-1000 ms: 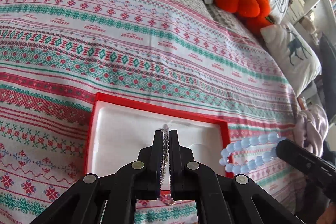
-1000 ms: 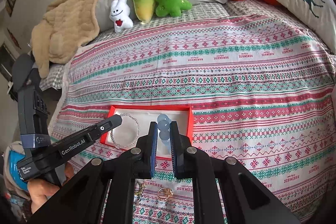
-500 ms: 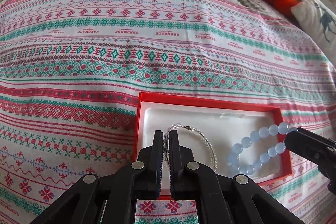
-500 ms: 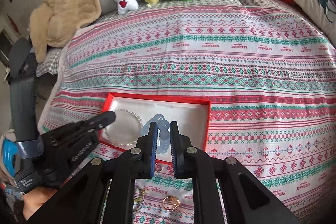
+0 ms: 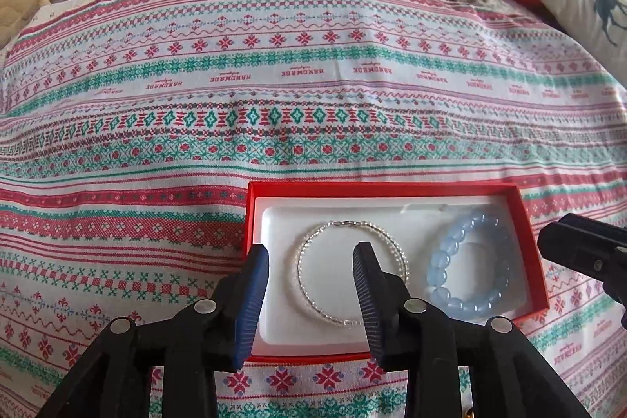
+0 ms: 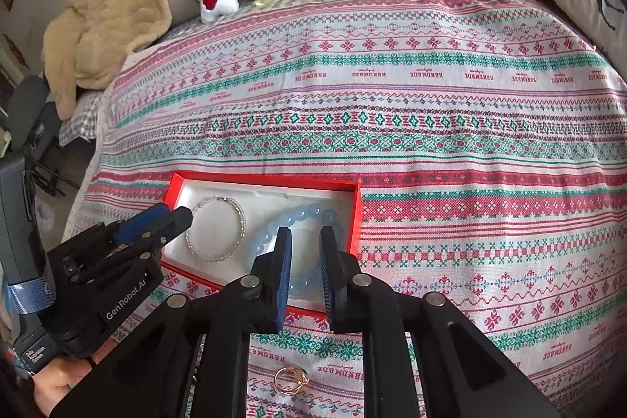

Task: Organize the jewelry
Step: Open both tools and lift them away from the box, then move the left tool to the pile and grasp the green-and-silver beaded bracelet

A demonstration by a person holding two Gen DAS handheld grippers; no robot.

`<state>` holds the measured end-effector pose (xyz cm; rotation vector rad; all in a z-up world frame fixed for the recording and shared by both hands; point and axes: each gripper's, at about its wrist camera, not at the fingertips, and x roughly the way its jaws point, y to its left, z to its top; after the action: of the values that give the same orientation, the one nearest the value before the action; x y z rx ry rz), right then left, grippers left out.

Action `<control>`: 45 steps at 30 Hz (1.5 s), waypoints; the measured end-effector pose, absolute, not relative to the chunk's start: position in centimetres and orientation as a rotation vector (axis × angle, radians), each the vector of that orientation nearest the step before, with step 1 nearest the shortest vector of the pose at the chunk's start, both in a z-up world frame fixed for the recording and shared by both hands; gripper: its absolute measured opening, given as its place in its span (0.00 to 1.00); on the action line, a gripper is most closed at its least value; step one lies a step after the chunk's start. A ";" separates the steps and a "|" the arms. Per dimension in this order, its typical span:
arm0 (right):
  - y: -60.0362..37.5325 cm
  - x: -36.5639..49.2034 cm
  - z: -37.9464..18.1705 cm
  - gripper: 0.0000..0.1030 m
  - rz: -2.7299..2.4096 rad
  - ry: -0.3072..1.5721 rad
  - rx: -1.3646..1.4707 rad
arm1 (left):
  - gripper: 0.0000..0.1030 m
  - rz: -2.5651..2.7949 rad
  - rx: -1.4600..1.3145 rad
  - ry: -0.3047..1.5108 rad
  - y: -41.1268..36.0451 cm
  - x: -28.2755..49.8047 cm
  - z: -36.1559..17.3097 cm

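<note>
two downward wrist views, shared box (image 5: 525, 218)

Left gripper (image 5: 311, 271) is pointing steeply downward, its jaws opening with no pad pressing on anything. Right gripper (image 6: 305, 253) is tilting downward likewise, jaws opening, pads clear. A hand (image 6: 58, 384) is gripping the left gripper's handle.

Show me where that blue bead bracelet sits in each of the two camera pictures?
Left wrist view: the blue bead bracelet lies low and right of centre, in the right end of the red box.
Right wrist view: the bracelet lies low centre, partly behind the gripper's fingers.
Shared landmark: the silver bracelet lies just left of it in both.
</note>
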<state>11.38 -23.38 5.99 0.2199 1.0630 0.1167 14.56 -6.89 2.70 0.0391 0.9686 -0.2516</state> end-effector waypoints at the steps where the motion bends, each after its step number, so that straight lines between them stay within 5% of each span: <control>1: -23.5 11.1 6.2 0.26 0.117 1.062 0.218 | 0.39 -0.251 0.050 0.969 -6.9 14.3 2.9; 8: -23.6 9.3 6.8 0.36 0.115 1.078 0.184 | 0.65 -0.227 0.121 0.929 -6.6 11.7 4.2; 23: -21.8 4.7 6.3 0.57 0.122 1.110 0.127 | 0.86 -0.171 0.211 0.969 -4.9 6.8 3.7; 27: -21.1 3.7 5.1 0.64 0.119 1.155 0.110 | 0.88 -0.173 0.186 1.072 -4.1 6.3 2.1; 45: -20.6 1.4 1.0 0.65 0.085 1.343 0.065 | 0.87 -0.284 0.001 1.275 -1.9 4.9 -1.1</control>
<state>1.44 -20.63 1.00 0.0650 1.3426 0.0852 4.89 -1.92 -1.12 0.0010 1.2749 -0.2839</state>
